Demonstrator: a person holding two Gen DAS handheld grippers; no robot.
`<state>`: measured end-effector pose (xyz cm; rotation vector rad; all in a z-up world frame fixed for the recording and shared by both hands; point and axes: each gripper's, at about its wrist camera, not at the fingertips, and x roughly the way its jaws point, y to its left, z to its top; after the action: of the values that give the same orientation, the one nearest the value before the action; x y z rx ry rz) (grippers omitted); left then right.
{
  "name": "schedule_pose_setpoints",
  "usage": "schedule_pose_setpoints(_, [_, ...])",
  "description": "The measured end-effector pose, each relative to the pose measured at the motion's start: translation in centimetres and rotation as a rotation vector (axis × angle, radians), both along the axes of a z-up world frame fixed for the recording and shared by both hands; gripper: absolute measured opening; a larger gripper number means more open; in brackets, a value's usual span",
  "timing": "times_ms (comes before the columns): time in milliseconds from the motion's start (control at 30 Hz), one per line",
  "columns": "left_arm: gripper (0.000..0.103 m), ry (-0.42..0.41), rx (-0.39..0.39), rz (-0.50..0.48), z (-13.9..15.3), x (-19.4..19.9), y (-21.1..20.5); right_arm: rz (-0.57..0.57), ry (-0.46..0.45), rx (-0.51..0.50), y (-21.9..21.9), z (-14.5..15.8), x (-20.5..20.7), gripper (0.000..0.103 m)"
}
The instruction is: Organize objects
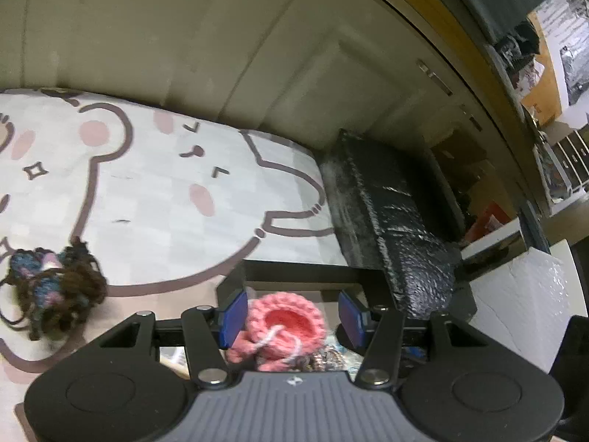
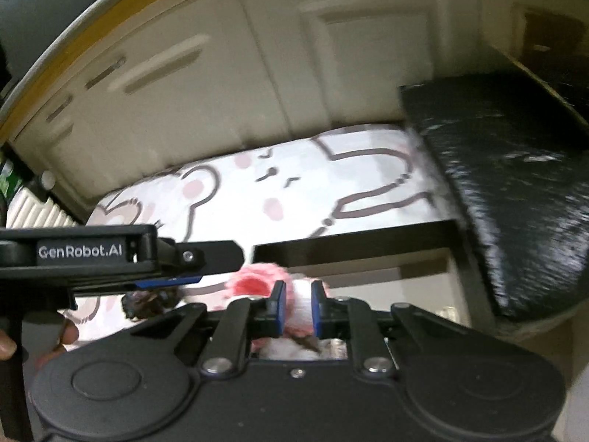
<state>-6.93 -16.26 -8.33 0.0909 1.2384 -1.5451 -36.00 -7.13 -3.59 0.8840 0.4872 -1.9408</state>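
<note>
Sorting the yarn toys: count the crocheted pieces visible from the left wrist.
2: pink crochet piece between the left gripper fingers; dark yarn doll on the bear mat. More may be hidden.

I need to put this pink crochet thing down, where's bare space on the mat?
The bear-print mat is bare between the dark yarn doll and the black box. It is crowded by the left gripper.

Behind everything, cream cabinet doors [image 1: 191, 48] with slim metal handles [image 1: 434, 77], under a wooden countertop edge [image 1: 452, 33]. Spread below them, a pale play mat [image 1: 154, 199] printed with brown-outlined cartoon bears and pink cheeks — flat, running up to the cabinet base. Far right in the left wrist view, white bubble-wrapped packaging [image 1: 522, 294] and stacked papers and boxes [image 1: 552, 73] — blurred, details unreadable.
</note>
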Motion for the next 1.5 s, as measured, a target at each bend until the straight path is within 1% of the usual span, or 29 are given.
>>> schedule_pose_setpoints(67, [0.055,-0.001,0.008,0.010,-0.2,0.7,0.3,0.025,0.012,0.045,-1.3,-0.8,0.5,0.015])
schedule_pose_setpoints(167, [0.055,-0.011,0.021,0.024,-0.4,1.6,0.6,0.028,0.081,0.111,-2.5,-2.1,0.8,0.015])
schedule_pose_setpoints(233, [0.055,-0.017,0.029,0.033,-0.6,2.2,0.8,0.005,0.123,0.128,-2.9,-2.5,0.2,0.013])
schedule_pose_setpoints(267, [0.055,-0.019,0.031,0.033,-0.6,2.4,0.8,-0.026,0.132,0.135,-2.9,-2.7,-0.3,0.013])
schedule_pose_setpoints(400, [0.055,-0.025,0.037,0.036,-0.8,3.0,1.0,-0.091,0.138,0.101,-2.4,-2.5,-1.7,0.012])
schedule_pose_setpoints(433, [0.055,-0.024,0.037,0.036,-0.9,3.0,1.0,-0.085,0.122,0.093,-2.3,-2.4,-1.9,0.010])
schedule_pose_setpoints(500, [0.054,-0.021,0.037,0.033,-0.9,3.0,1.1,-0.082,0.077,0.046,-2.1,-1.9,-2.1,0.009])
schedule_pose_setpoints(533, [0.054,-0.019,0.034,0.034,-0.8,3.0,1.1,-0.072,0.084,0.014,-1.9,-1.6,-1.9,0.009])
schedule_pose_setpoints(633, [0.054,-0.015,0.018,0.030,-0.6,2.8,1.2,-0.002,0.170,-0.093,-1.4,-0.4,-0.7,0.009])
schedule_pose_setpoints(667, [0.054,-0.015,0.014,0.025,-0.5,2.7,1.3,0.020,0.171,-0.101,-1.3,-0.4,-0.5,0.009])
schedule_pose_setpoints(700, [0.054,-0.016,0.013,0.020,-0.5,2.6,1.3,0.048,0.158,-0.091,-1.3,-0.7,-0.3,0.010])
schedule_pose_setpoints(733, [0.054,-0.020,0.015,0.014,-0.5,2.5,1.3,0.077,0.150,-0.057,-1.5,-1.2,-0.2,0.010])
schedule_pose_setpoints(767, [0.054,-0.023,0.019,0.007,-0.5,2.4,1.2,0.105,0.151,0.011,-1.7,-2.1,0.1,0.010])
schedule_pose_setpoints(833, [0.054,-0.034,0.028,-0.006,-0.6,2.2,1.3,0.154,0.181,0.134,-1.8,-3.3,0.7,0.010])
schedule_pose_setpoints(867, [0.054,-0.040,0.032,-0.018,-0.6,2.1,1.3,0.165,0.186,0.166,-1.7,-3.4,0.9,0.010])
schedule_pose_setpoints(967, [0.054,-0.046,0.033,-0.034,-0.5,1.8,1.4,0.168,0.134,0.226,-1.1,-3.1,0.6,0.010])
schedule_pose_setpoints(1100, [0.054,-0.048,0.036,-0.052,-0.4,1.6,1.5,0.254,0.159,0.306,-0.6,-3.7,1.5,0.010])
schedule_pose_setpoints(1133, [0.054,-0.049,0.036,-0.055,-0.4,1.5,1.6,0.274,0.180,0.328,-0.7,-4.1,1.9,0.010])
schedule_pose_setpoints(1367, [0.054,-0.061,0.045,-0.078,-0.4,1.4,1.7,0.311,0.316,0.380,-2.3,-5.7,2.6,0.009])
schedule_pose_setpoints(1500, [0.054,-0.067,0.062,-0.090,-0.8,1.5,1.5,0.288,0.312,0.351,-3.6,-6.0,2.1,0.009])
